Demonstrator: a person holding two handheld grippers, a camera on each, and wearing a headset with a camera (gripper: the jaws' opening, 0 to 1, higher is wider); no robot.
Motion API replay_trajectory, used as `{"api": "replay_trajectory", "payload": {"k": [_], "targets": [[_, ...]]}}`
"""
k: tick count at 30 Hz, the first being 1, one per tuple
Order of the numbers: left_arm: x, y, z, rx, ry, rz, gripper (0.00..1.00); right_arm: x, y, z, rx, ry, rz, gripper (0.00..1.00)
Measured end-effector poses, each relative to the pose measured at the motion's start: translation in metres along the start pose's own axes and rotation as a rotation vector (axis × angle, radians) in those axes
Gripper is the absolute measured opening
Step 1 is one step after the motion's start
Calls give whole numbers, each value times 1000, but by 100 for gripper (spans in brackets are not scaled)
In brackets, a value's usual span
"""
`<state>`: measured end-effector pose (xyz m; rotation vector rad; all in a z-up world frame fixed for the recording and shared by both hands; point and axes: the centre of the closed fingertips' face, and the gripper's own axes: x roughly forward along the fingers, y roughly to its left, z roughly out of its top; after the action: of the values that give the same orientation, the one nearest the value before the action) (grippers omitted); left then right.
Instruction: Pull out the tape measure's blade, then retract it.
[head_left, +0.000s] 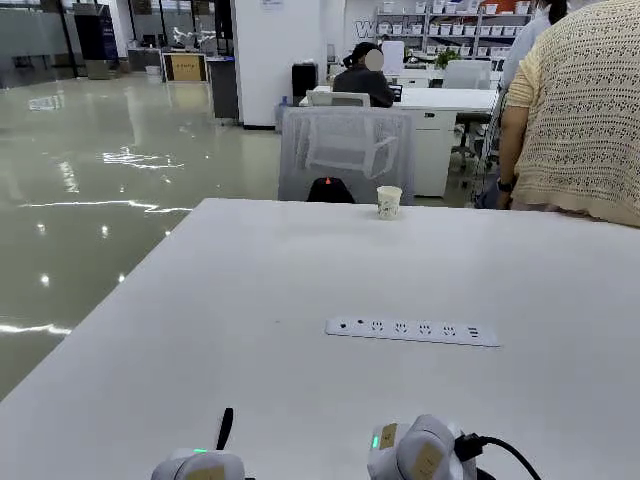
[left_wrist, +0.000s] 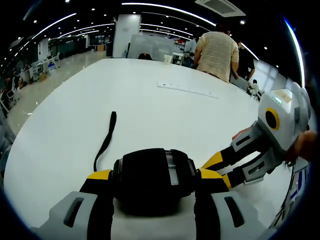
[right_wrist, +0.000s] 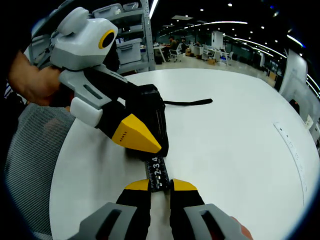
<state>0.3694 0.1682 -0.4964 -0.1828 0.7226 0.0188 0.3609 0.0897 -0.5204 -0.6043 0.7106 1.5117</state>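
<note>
Here, one black tape measure (left_wrist: 152, 182) sits at the near edge of the white table (head_left: 250, 300), clamped between the left gripper's (left_wrist: 154, 175) two jaws, its single strap (left_wrist: 106, 140) trailing loose. The right gripper (right_wrist: 160, 186) pinches the one short stretch of blade (right_wrist: 156, 172) showing; numerals 2, 3, 4 read on it. Farther off stand one power strip (head_left: 412, 331) and one paper cup (head_left: 389, 201).

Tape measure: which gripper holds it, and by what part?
Left gripper clamps the tape measure by its black case, a jaw on either side. Right gripper pinches the blade just outside the case.
</note>
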Motion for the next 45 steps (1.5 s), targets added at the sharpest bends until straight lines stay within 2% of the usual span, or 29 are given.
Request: {"api": "replay_trajectory", "payload": {"k": [24,45], "targets": [[-1,0,0,-9,4,-6,61,18,5,19,-27,-13,9,11],[-1,-1,-1,0,21,-17,62,19,6,19,-46,-4,4,12]]}}
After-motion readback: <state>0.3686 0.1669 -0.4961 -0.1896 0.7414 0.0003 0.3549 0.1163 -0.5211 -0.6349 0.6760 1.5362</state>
